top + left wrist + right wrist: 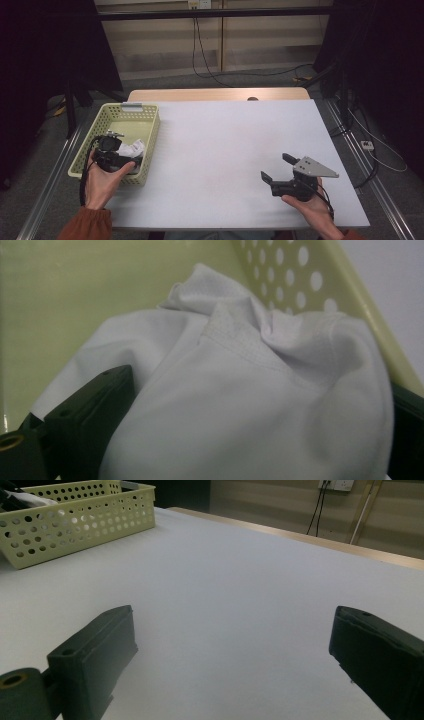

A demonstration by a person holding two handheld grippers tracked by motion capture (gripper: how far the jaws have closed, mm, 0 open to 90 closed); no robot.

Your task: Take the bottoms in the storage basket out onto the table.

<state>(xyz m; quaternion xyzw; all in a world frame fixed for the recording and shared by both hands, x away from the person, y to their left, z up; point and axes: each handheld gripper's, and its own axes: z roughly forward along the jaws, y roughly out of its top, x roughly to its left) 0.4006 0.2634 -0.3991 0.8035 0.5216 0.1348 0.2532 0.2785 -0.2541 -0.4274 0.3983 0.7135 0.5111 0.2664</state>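
White cloth between left tongs (inside basket)

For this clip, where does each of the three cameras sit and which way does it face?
High view: above the person's side, looking forward and down on the table; both forearms, left tongs and right tongs show.
Left gripper view: inside the basket, facing the white cloth between its jaws.
Right gripper view: low over the table, facing across the bare top toward the basket; its jaws stand wide apart.
Shared: the basket and table appear in all three.
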